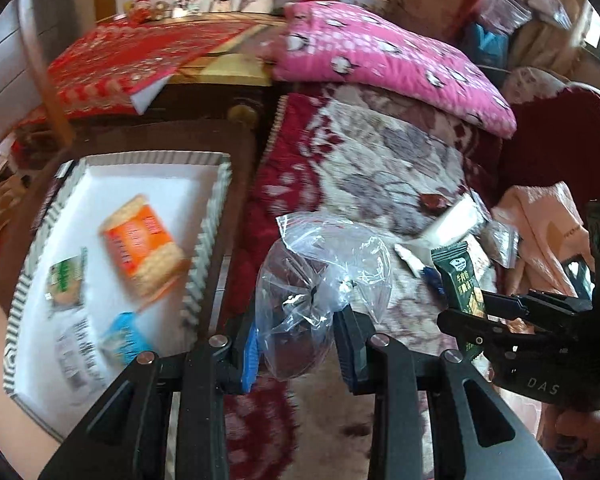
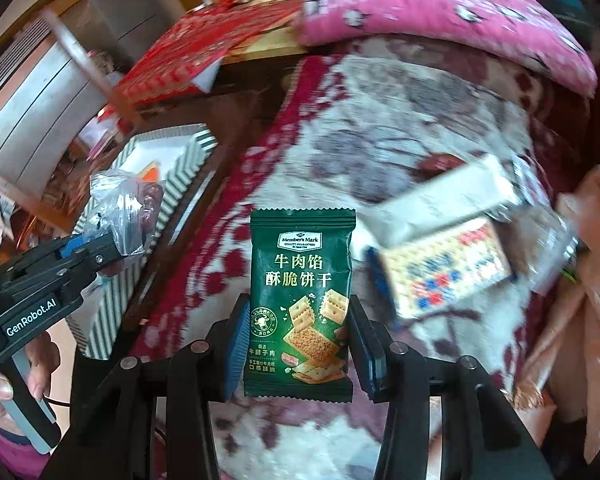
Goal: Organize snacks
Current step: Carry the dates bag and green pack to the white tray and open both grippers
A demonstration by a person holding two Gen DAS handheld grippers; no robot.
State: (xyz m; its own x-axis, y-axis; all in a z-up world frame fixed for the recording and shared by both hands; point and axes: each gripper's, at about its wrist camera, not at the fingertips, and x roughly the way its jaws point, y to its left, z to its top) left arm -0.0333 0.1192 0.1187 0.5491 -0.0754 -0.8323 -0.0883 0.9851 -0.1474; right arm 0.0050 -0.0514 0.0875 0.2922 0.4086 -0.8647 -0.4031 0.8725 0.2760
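Right tool (image 2: 296, 354) clamped on green biscuit packet (image 2: 302, 300); left tool (image 1: 296, 354) clamped on clear bag (image 1: 320, 280), beside striped tray (image 1: 210, 240)

Black hand-held gripper (image 2: 296, 354), blue pads (image 2: 236, 354), silver screws, "GenRobot.AI" lettering.

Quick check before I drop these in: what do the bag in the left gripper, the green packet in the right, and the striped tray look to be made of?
Clear bag: thin transparent plastic film, glossy; it crinkles and shows dark contents.
Green packet: printed plastic or foil-lined wrapper, slight sheen, zigzag-crimped ends.
Striped tray: probably paper or card, matte, with a fluted wall; can't be sure.
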